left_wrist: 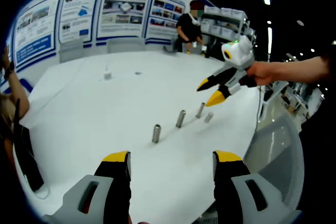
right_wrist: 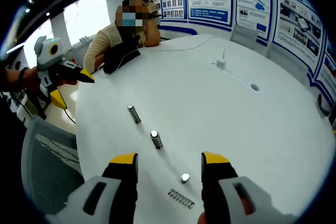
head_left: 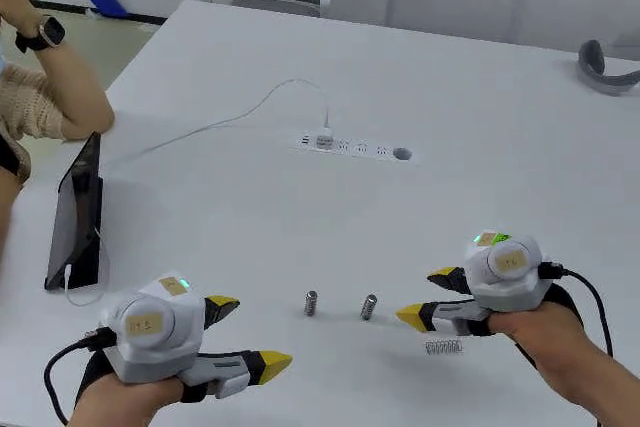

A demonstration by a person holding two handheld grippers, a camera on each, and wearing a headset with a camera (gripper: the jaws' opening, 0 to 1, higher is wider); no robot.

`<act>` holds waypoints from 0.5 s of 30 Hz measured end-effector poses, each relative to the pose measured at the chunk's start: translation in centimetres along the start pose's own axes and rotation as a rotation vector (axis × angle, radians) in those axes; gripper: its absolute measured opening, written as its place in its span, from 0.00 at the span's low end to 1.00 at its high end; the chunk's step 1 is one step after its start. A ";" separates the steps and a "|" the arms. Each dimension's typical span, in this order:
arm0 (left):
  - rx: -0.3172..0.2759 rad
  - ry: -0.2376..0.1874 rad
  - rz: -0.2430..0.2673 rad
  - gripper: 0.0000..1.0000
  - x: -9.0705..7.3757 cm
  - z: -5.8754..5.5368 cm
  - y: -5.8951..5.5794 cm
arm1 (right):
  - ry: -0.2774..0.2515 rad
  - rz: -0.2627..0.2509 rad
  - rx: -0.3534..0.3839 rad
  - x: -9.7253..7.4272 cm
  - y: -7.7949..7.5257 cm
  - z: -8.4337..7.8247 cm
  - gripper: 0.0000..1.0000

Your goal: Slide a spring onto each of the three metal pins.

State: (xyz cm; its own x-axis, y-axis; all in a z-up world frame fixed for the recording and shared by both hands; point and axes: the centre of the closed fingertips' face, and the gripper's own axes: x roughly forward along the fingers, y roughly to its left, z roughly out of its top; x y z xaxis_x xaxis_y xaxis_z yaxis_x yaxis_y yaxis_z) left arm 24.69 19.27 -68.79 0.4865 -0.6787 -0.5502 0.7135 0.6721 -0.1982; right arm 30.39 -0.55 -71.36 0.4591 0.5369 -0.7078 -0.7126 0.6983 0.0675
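- White counter (head_left: 480, 177) carries all the things. Three steel pins (left_wrist: 180, 118) stand upright on it in one row, between the two claws.
- In the right gripper view the far pin (right_wrist: 134, 114) has clear coils around it. The middle pin (right_wrist: 156, 139) looks ribbed in the same way, with a shiny top.
- The near pin (right_wrist: 185, 178) is seen from above, just ahead of the right claw (right_wrist: 169, 158). I cannot tell if coils are around it.
- One loose spring (right_wrist: 181, 199) lies flat on the counter, just beside the near pin. In the head view it is on the person's side of the right claw.
- The right claw is open, its yellow tips are apart and point toward the pins, and it holds nothing.
- The left claw (head_left: 252, 332) is also open and empty. It is at the near left part of the counter, well apart from the pins, and it points toward them.
- A power strip (head_left: 340, 145) is set in the counter farther away, with a plug in it. A white cable (head_left: 230, 122) runs from the plug to the left.
- A dark tablet (head_left: 75, 212) stands on its edge at the left side of the counter, near a person's arm (head_left: 60, 77).
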 end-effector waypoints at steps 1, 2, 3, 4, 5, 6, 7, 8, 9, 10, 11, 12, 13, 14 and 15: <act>0.002 0.001 -0.003 0.65 0.1 0.1 -0.1 | -0.005 -0.007 0.008 -0.3 -0.1 -0.2 0.51; 0.004 0.002 -0.006 0.65 0.2 0.1 -0.2 | -0.006 -0.009 0.013 -0.5 -0.1 -0.4 0.52; 0.008 0.005 -0.011 0.65 0.4 0.2 -0.4 | -0.007 -0.011 0.024 -0.9 -0.1 -0.9 0.52; 0.010 0.006 -0.015 0.65 0.5 0.2 -0.5 | -0.008 -0.015 0.030 -1.1 -0.2 -1.1 0.53; 0.014 0.008 -0.020 0.65 0.7 0.3 -0.7 | -0.011 -0.022 0.039 -1.4 -0.3 -1.5 0.53; 0.017 0.011 -0.024 0.65 0.9 0.3 -0.8 | -0.012 -0.025 0.046 -1.6 -0.3 -1.8 0.54; 0.021 0.013 -0.028 0.65 1.0 0.3 -0.9 | -0.013 -0.027 0.056 -1.8 -0.3 -2.1 0.54; 0.024 0.014 -0.031 0.65 1.1 0.4 -1.0 | -0.015 -0.030 0.064 -2.0 -0.4 -2.4 0.55; 0.028 0.016 -0.036 0.65 1.3 0.5 -1.1 | -0.017 -0.035 0.072 -2.2 -0.4 -2.8 0.55; 0.032 0.017 -0.041 0.66 1.5 0.7 -1.2 | -0.018 -0.036 0.084 -2.4 -0.4 -3.2 0.56; 0.035 0.017 -0.044 0.66 1.6 0.8 -1.3 | -0.019 -0.037 0.091 -2.6 -0.4 -3.4 0.57; 0.038 0.018 -0.047 0.66 1.7 0.9 -1.4 | -0.021 -0.040 0.098 -2.7 -0.4 -3.6 0.57; 0.042 0.019 -0.052 0.66 1.9 1.0 -1.6 | -0.024 -0.043 0.105 -3.0 -0.4 -4.0 0.58; 0.046 0.021 -0.056 0.66 2.1 1.1 -1.7 | -0.025 -0.044 0.111 -3.2 -0.4 -4.2 0.59; 0.049 0.022 -0.062 0.66 2.3 1.2 -2.0 | -0.028 -0.045 0.122 -3.4 -0.3 -4.4 0.59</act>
State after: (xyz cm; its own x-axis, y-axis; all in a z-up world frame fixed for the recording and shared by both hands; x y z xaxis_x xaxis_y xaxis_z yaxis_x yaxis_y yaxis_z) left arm 24.98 16.06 -68.70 0.4299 -0.7115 -0.5558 0.7661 0.6132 -0.1925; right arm 26.73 -4.71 -72.09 0.5045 0.5157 -0.6925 -0.6219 0.7734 0.1228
